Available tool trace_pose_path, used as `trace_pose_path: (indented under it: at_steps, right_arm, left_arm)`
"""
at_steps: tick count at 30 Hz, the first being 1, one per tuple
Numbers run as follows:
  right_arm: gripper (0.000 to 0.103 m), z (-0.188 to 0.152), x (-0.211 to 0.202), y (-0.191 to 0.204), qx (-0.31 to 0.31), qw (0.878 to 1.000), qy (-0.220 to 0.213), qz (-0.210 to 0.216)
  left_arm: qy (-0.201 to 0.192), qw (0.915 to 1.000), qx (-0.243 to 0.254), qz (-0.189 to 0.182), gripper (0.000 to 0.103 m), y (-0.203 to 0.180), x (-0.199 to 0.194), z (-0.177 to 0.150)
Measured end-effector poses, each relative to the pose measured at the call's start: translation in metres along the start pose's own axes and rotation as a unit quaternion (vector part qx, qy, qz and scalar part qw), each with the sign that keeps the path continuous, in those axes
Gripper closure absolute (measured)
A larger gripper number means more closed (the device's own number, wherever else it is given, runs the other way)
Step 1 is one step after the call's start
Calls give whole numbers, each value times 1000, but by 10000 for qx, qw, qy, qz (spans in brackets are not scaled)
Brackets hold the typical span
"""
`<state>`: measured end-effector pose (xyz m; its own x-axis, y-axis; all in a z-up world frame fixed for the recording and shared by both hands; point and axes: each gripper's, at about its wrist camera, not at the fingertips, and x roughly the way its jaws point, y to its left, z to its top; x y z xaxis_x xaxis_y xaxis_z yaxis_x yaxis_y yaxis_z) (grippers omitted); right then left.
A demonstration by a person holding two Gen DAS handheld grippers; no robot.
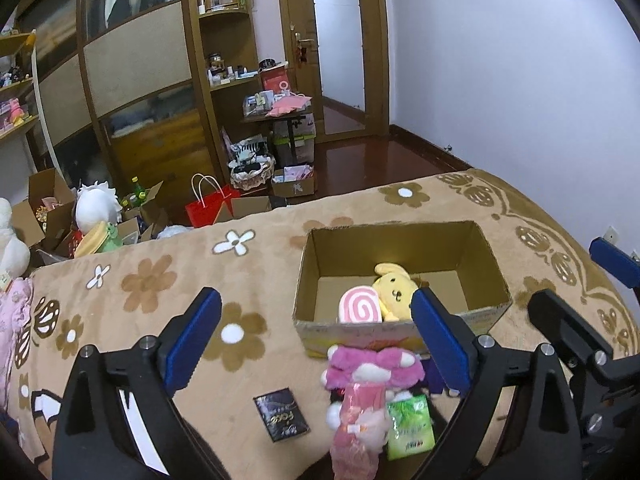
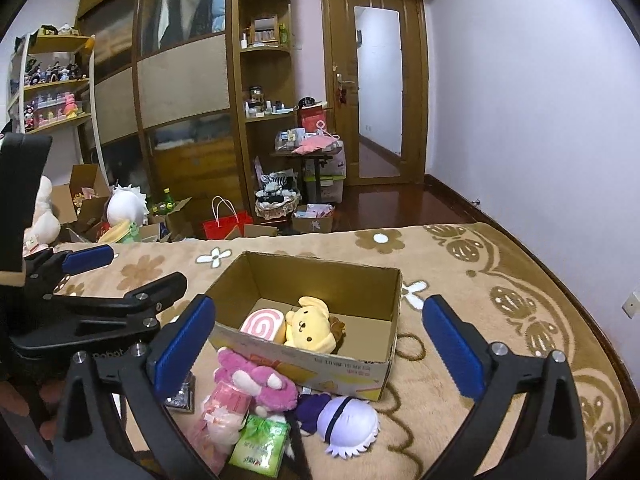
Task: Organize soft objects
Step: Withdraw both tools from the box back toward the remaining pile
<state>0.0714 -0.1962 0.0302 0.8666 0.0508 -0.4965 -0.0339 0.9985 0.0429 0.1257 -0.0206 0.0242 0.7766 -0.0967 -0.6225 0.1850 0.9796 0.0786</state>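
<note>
Right wrist view: cardboard box between the spread, empty jaws holds yellow plush and pink swirl toy; left jaws likewise released.

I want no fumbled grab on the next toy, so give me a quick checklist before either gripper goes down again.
1. Left gripper open, nothing between its fingers: ok.
2. Right gripper open and empty: ok.
3. Brown cardboard box has free floor beside the yellow dog plush and pink swirl cushion: ok.
4. Pink fluffy plush on the blanket, top reachable: ok.
5. White-haired purple doll clear of other items: not ok, it touches the pile.
6. Green tissue packet soft enough to count: cannot tell.
</note>
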Motion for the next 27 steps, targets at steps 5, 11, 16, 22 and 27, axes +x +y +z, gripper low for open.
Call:
trace_pose_path:
  at_steps: [5, 11, 16, 22, 27]
  right_arm:
    - [0, -7, -12, 0, 47, 10000, 35, -26]
    - [0, -17, -13, -5, 116, 9998, 155, -71]
    - [0, -31, -2, -11, 175, 9991, 374, -110]
    - [0, -46, 18, -16, 253, 9979, 588, -128]
    - [0, -56, 36, -17, 225, 9967, 775, -120]
  left_arm:
    - [164, 9999, -8, 12, 8, 6, -5, -12]
    - [404, 9991, -75, 44, 8, 16, 1, -26]
    - [557, 9984, -129, 39, 8, 21, 12, -33]
    - [754, 9969, -168, 124, 8, 25, 31, -45]
    - [972, 9948, -301, 84, 8, 28, 53, -57]
